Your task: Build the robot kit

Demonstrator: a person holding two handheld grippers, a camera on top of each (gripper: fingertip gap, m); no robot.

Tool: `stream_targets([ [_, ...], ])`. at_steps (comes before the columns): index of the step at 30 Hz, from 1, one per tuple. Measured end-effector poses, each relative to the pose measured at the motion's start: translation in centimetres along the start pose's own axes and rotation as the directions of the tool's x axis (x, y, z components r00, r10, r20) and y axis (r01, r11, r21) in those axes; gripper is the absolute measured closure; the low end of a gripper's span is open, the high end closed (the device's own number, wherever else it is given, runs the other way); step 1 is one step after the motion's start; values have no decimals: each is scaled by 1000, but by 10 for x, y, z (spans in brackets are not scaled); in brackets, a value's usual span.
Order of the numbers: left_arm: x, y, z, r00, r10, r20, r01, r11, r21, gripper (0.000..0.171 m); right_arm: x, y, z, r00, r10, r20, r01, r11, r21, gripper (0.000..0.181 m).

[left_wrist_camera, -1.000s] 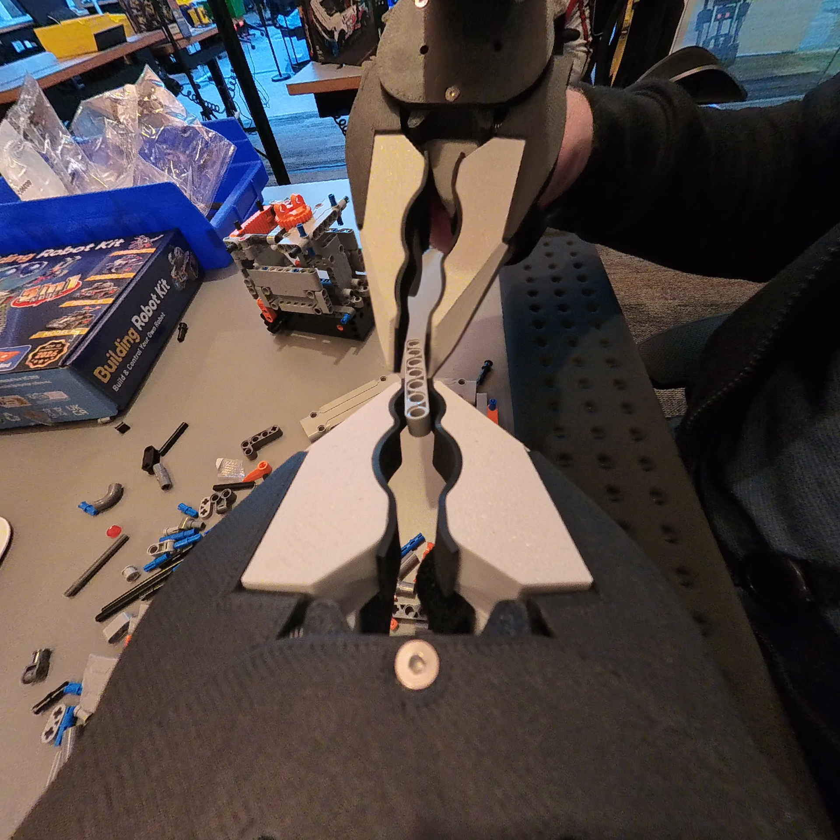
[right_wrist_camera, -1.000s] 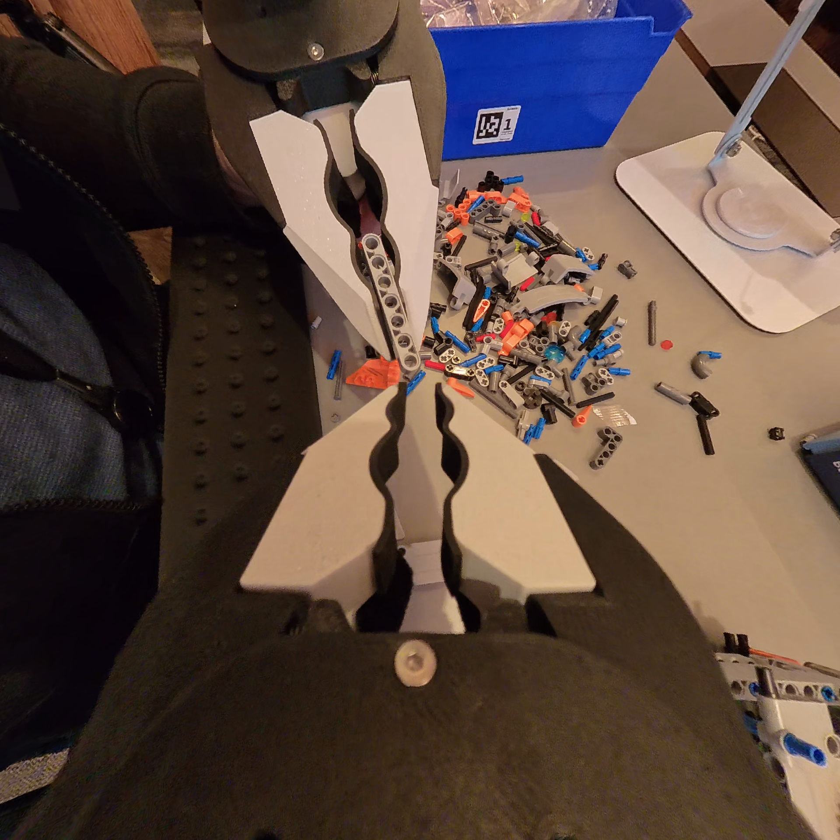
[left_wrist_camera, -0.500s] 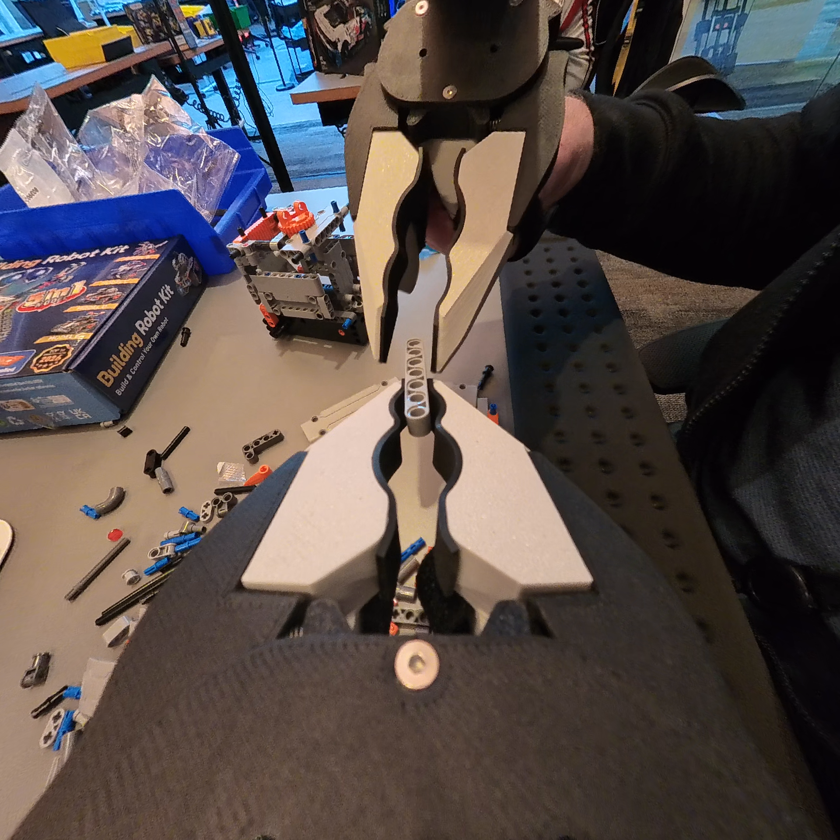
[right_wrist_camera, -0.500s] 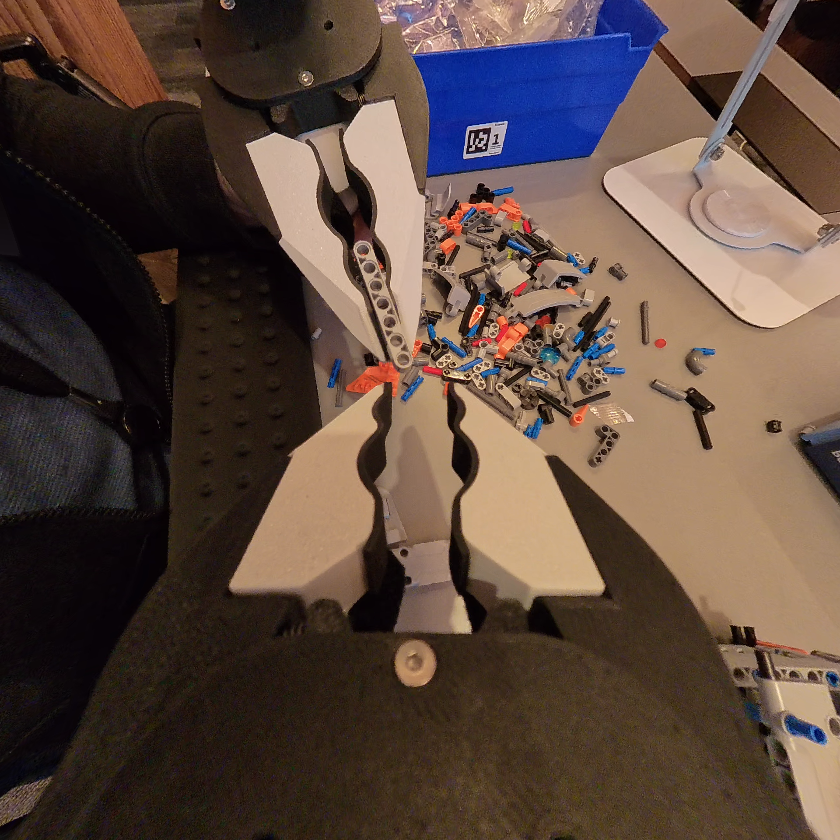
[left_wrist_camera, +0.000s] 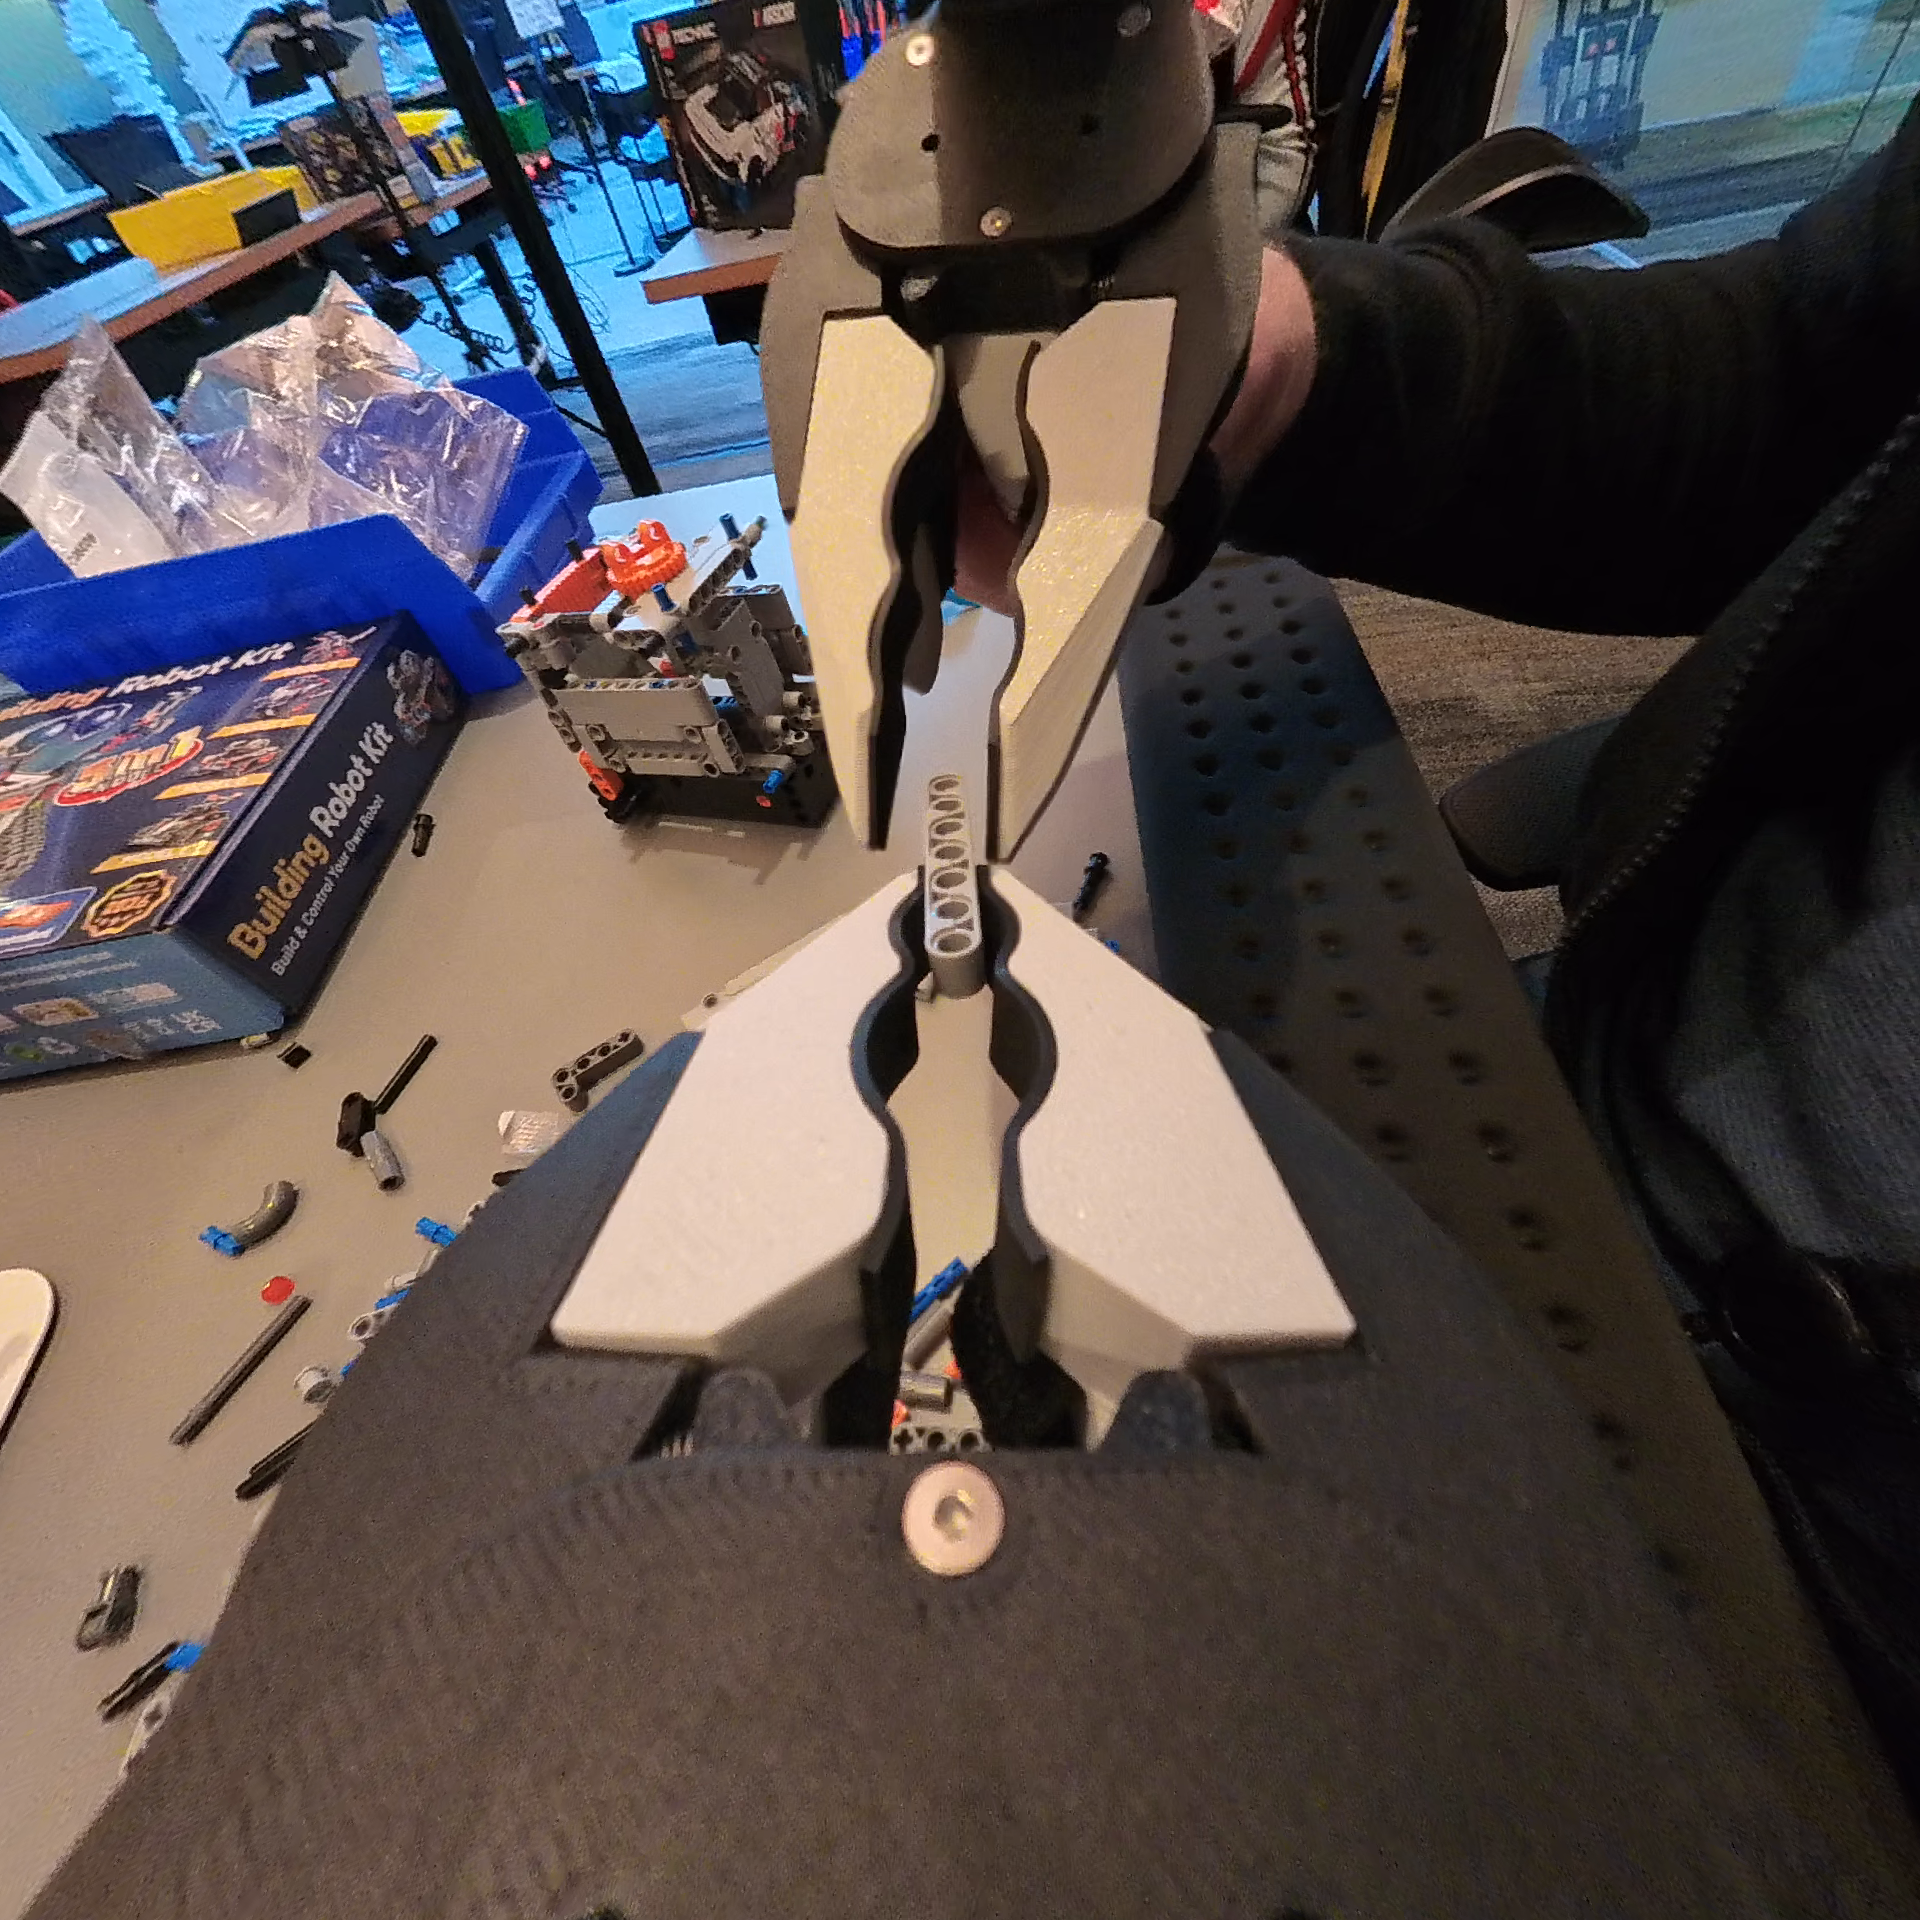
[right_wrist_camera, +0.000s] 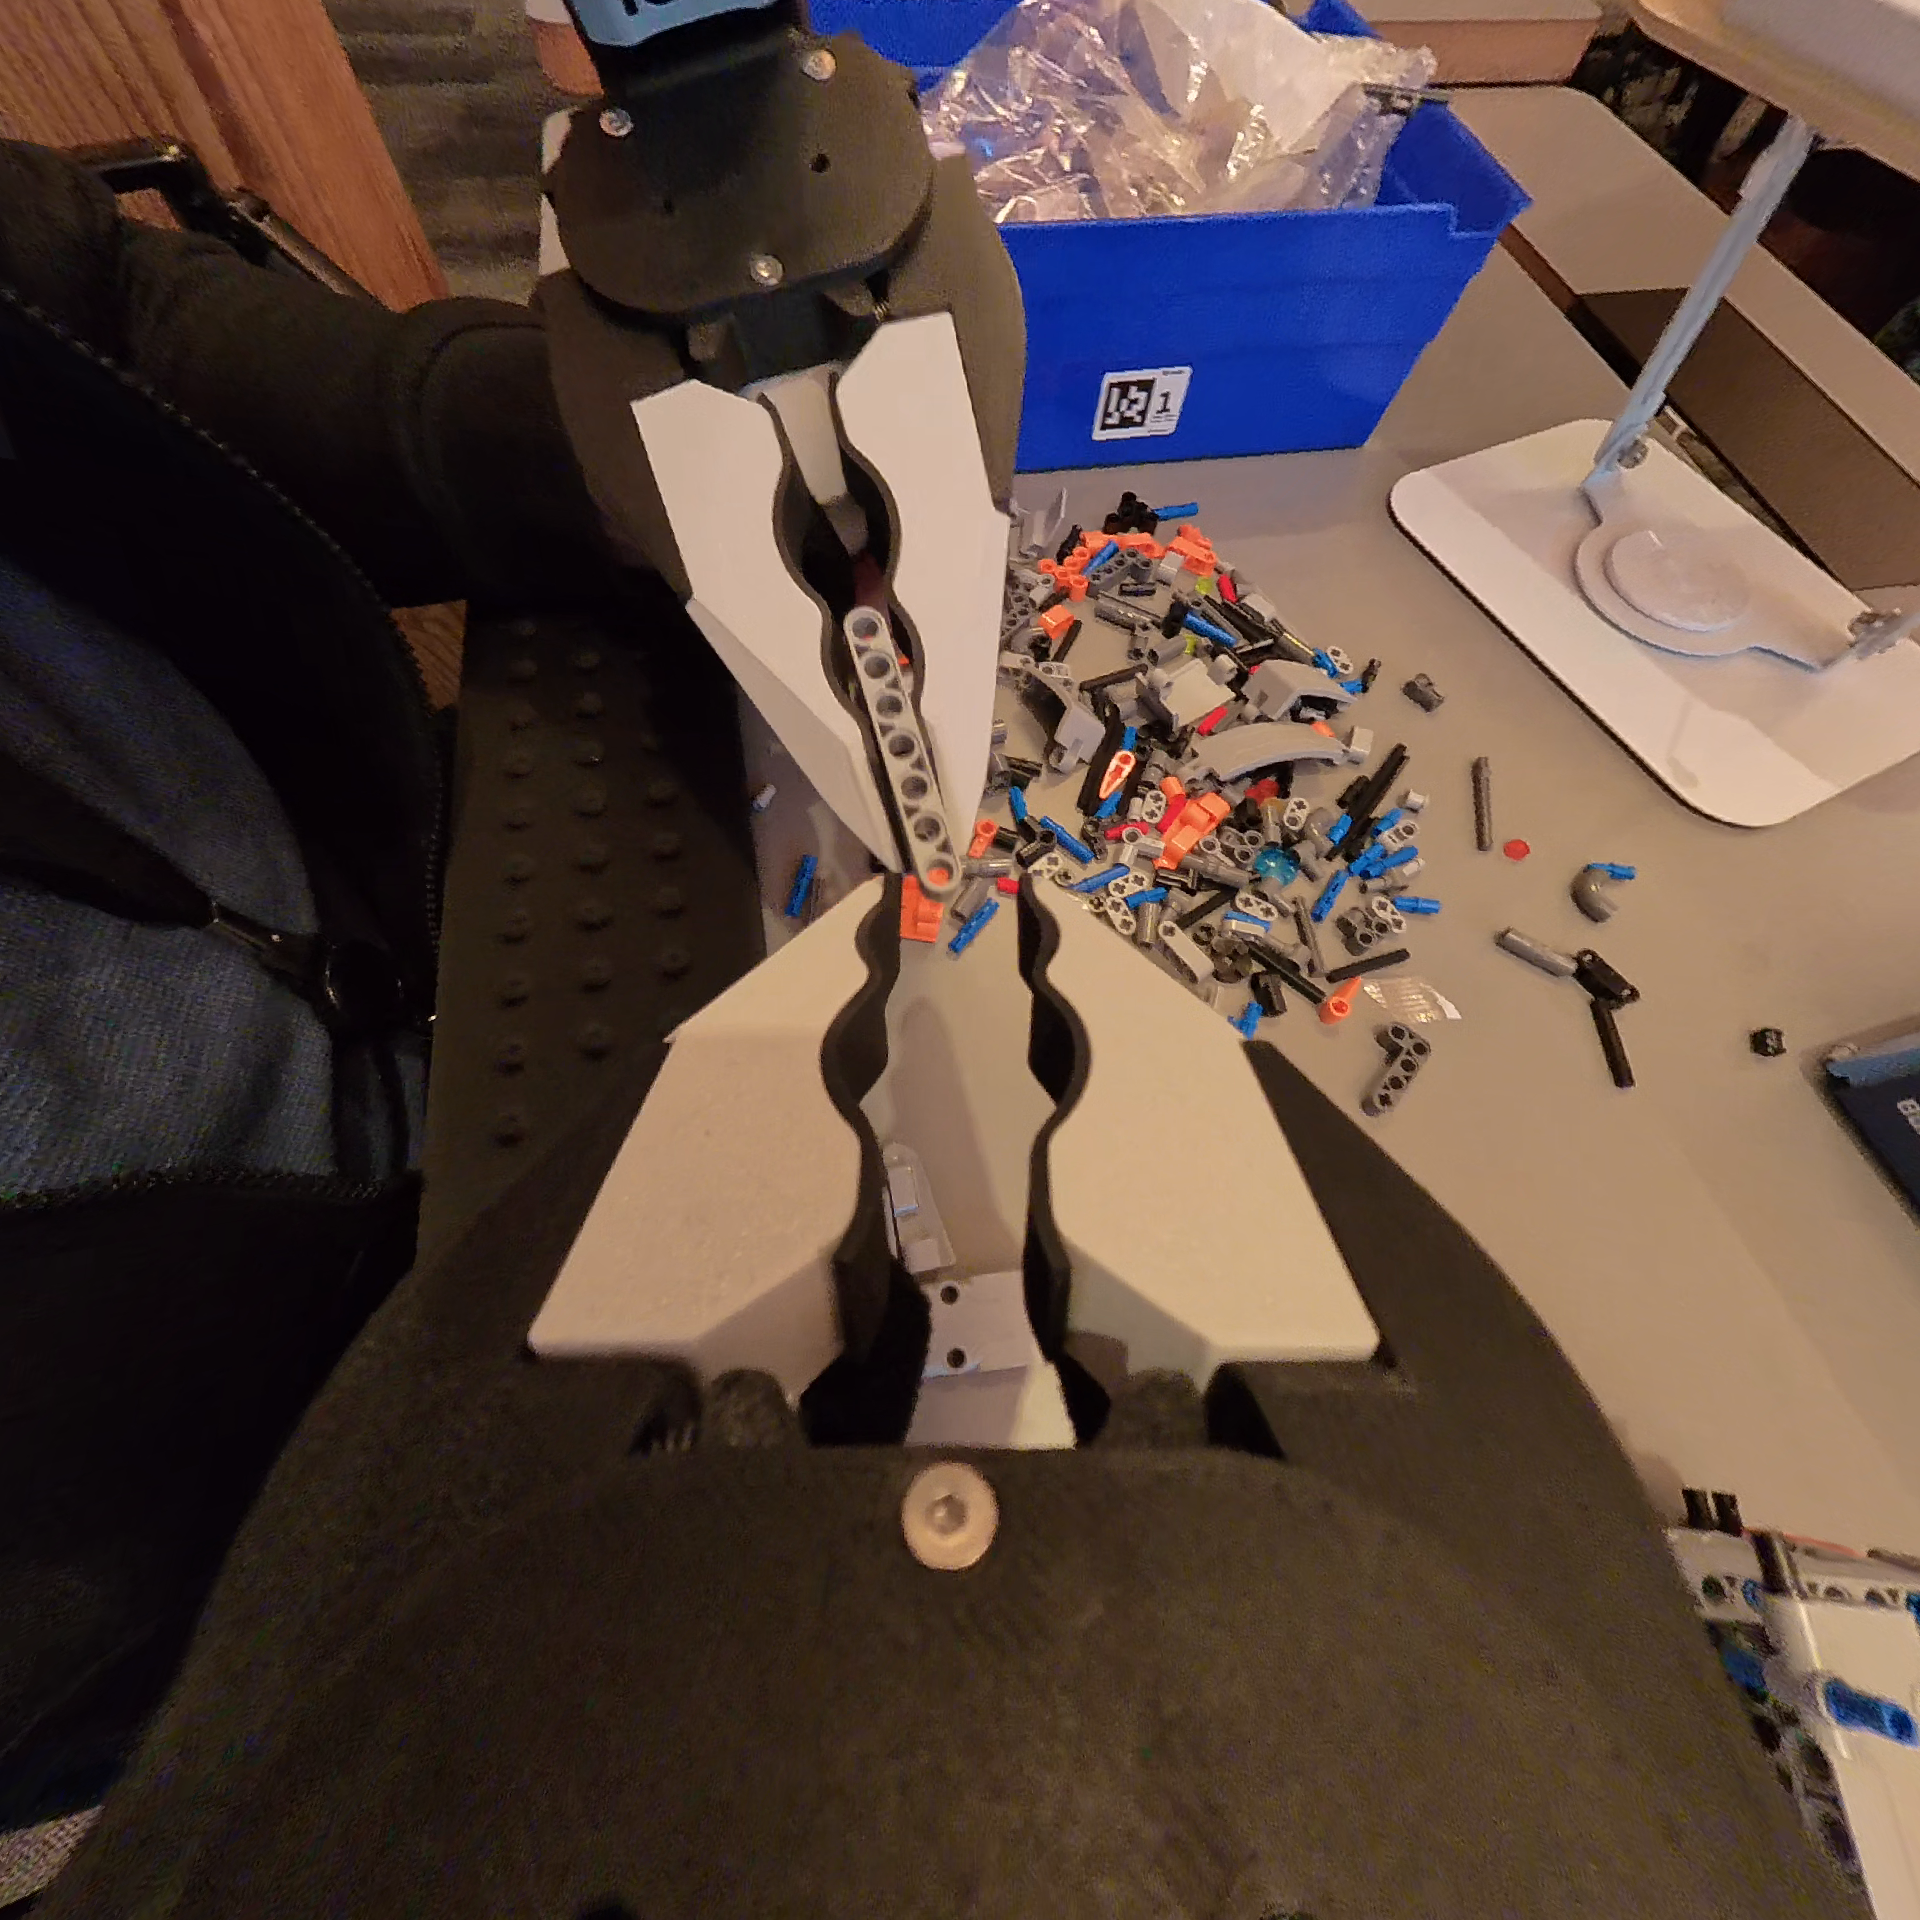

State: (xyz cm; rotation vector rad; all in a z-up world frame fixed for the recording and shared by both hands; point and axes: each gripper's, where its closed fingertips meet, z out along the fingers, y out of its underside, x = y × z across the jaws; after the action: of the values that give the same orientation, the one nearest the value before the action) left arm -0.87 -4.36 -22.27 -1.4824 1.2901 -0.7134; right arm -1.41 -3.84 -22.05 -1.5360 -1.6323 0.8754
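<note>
My left gripper (left_wrist_camera: 956,883) is shut on a light grey beam with a row of holes (left_wrist_camera: 951,873), which sticks out past its fingertips. My right gripper (left_wrist_camera: 935,844) faces it from above. It is open, with its fingertips on either side of the beam's far end and not clamping it. In the right wrist view, my right gripper (right_wrist_camera: 956,894) is open and empty. Just beyond it, the left gripper (right_wrist_camera: 930,847) holds the beam (right_wrist_camera: 899,748) above the table edge.
A pile of loose small building pieces (right_wrist_camera: 1195,790) lies on the grey table. Behind it stand a blue bin (right_wrist_camera: 1226,312) with plastic bags and a white stand base (right_wrist_camera: 1621,644). A partly built grey model (left_wrist_camera: 675,696), a blue kit box (left_wrist_camera: 187,831) and a black perforated mat (left_wrist_camera: 1299,935) are nearby. My left and right fingertips are right by each other.
My right gripper has opened, let go of the beam's far end and drawn back a little. My left gripper has kept hold of the beam.
</note>
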Motion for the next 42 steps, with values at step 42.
stream_targets([
  [42,-7,26,-3,995,-99,3,99,989,-113,164,2,30,-2,1000,-12,8,13,991,-133,176],
])
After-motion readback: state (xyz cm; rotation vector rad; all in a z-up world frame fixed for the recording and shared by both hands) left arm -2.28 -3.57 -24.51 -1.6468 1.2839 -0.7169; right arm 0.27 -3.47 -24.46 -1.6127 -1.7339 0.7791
